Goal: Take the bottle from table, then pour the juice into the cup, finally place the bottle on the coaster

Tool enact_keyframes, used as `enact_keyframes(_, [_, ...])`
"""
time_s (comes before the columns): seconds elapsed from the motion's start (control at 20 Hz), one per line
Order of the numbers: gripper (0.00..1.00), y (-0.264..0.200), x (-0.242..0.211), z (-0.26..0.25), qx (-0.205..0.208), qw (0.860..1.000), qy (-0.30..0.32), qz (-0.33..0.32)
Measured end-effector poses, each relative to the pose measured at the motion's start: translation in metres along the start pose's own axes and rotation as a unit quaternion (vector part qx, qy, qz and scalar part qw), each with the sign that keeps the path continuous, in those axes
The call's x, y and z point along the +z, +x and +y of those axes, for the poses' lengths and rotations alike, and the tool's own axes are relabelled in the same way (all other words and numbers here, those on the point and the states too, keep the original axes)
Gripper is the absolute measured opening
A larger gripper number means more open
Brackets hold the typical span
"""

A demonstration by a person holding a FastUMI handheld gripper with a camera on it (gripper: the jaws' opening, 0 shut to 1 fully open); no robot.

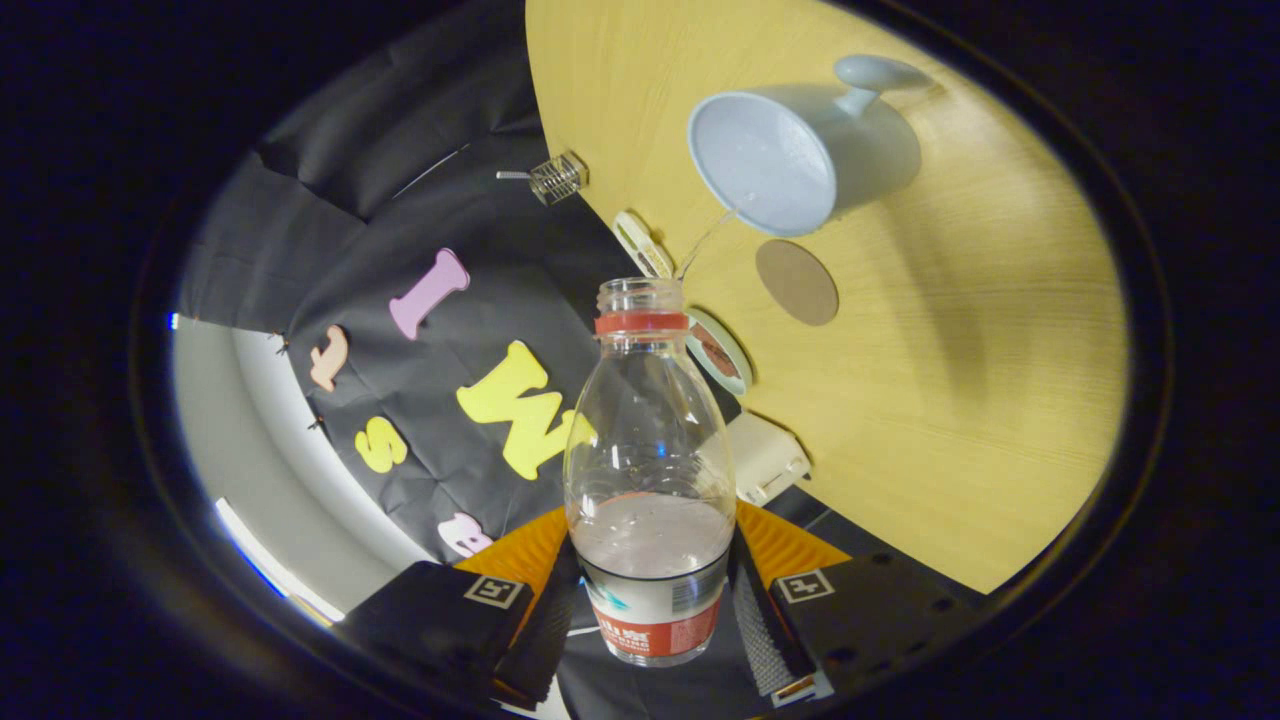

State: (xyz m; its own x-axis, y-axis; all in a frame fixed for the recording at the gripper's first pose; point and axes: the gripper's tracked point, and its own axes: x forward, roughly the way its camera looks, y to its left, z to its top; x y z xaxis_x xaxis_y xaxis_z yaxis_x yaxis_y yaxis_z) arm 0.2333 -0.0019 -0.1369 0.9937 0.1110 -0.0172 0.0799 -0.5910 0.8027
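**Juice Runs From the Bottle Into the Cup**

The gripper (650, 600) holds the bottle (648, 480). Both fingers press on the bottle's lower part, one on each side, right by its label. The bottle sits between the fingers and points away from them. It is clear plastic with a red ring near its neck. Its mouth is open, with no cap on it. A little clear liquid sits low in the bottle, close to the fingers.

A thin stream of juice (706, 240) leaves the mouth of the bottle and lands inside the cup (775, 160). The cup is pale blue with a handle on its far side. It stands on the yellow wooden table (950, 380), well beyond the fingers and past the bottle's mouth.

The coaster (796, 282) is a flat brown round shape on the table. It lies just beside the cup, on the side nearer the gripper, and nothing rests on it.

A small round lid-like thing (720, 350) lies at the table's edge, just beyond the bottle's neck. A small white box (765, 455) sits at the table's edge too, close by the bottle's side.
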Motion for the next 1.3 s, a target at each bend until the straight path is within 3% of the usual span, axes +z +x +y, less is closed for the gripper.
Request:
enact_keyframes(0.75, [0.77, 0.001, 0.008, 0.022, 0.019, 0.999, 0.027, -0.015])
enact_keyframes(1.0, [0.77, -0.001, 0.012, 0.024, 0.028, 0.999, -0.020, -0.036])
enact_keyframes(1.3, [0.77, -0.007, 0.030, 0.025, 0.028, 0.987, -0.142, -0.075])
